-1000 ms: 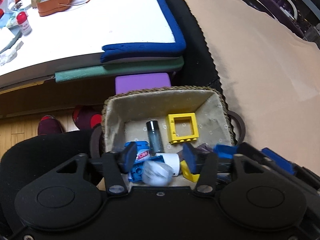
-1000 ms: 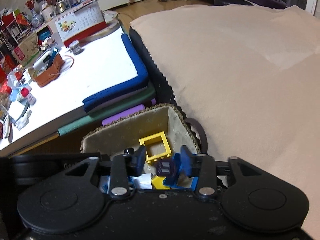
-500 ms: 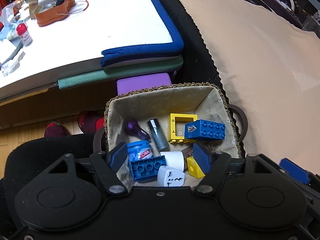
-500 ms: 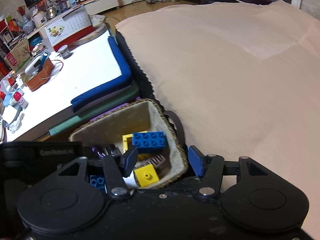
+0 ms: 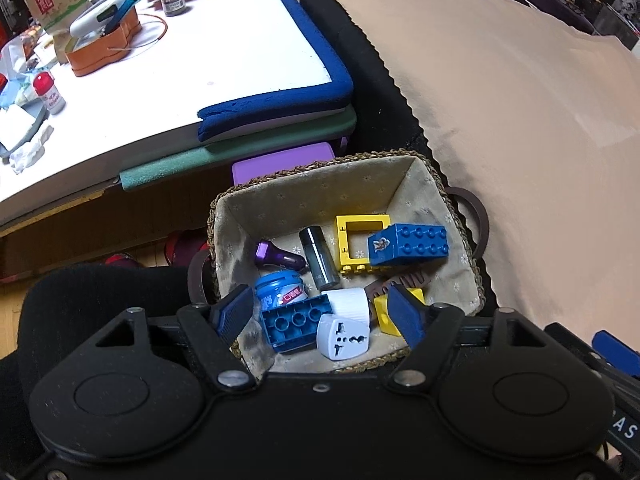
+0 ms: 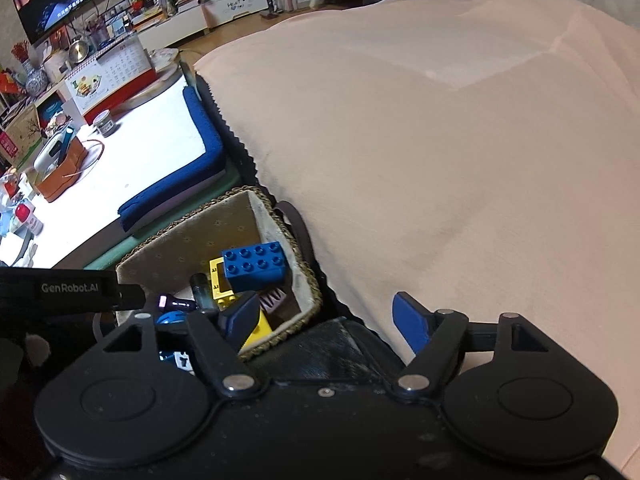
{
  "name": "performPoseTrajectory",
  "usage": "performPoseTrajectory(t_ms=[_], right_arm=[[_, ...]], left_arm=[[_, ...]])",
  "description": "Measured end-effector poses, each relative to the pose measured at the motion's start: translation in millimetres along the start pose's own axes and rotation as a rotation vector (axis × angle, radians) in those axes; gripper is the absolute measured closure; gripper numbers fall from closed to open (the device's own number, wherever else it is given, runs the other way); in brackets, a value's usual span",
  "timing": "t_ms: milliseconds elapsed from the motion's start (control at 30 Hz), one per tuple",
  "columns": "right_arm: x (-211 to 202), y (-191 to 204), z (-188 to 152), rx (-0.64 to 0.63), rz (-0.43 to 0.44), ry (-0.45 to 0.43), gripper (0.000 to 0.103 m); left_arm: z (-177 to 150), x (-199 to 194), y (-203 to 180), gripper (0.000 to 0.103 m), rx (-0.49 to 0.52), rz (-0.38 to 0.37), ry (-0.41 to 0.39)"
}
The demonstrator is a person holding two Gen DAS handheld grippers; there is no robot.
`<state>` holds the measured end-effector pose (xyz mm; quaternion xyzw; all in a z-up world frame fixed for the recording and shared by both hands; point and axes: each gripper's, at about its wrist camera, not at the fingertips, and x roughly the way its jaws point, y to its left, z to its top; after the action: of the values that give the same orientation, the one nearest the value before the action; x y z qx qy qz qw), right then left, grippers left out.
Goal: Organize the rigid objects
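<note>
Blue toy brick (image 5: 408, 245), lying in the lined wicker basket (image 5: 320, 192) at frame centre against the yellow window-frame block (image 5: 360, 240), looks light, stiff and smooth-sided; pinch its flat long faces. Left gripper (image 5: 320, 312) and right gripper (image 6: 332, 320) both stand apart, empty.

Black hand-held gripper (image 5: 320, 312), blue ribbed pads (image 5: 234, 314), silver screws.
</note>
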<state>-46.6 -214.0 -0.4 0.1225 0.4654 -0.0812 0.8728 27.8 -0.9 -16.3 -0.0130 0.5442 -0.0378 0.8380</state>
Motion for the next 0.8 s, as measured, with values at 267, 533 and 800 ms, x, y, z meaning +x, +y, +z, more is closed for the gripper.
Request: performPoseTrajectory(t_ms=[267,533,800], right_arm=[[-9.1,-17.8,-17.3,0.035,-0.019,-0.007,0.020],[-16.2,-34.5,-28.9,0.073,-0.042,-0.010,0.009],[-23.4,-48.5,-37.0,0.102,-0.054,-0.013,0.000]], left_arm=[[-20.2,-15.3,-21.9,0.033,0.055,-0.009,-0.064],[-36.3,-24.6,-36.3,0.021,0.070,-0.043,-0.094],[-42.7,-26.7,-45.6,0.016,0.091,-0.032,-0.104]])
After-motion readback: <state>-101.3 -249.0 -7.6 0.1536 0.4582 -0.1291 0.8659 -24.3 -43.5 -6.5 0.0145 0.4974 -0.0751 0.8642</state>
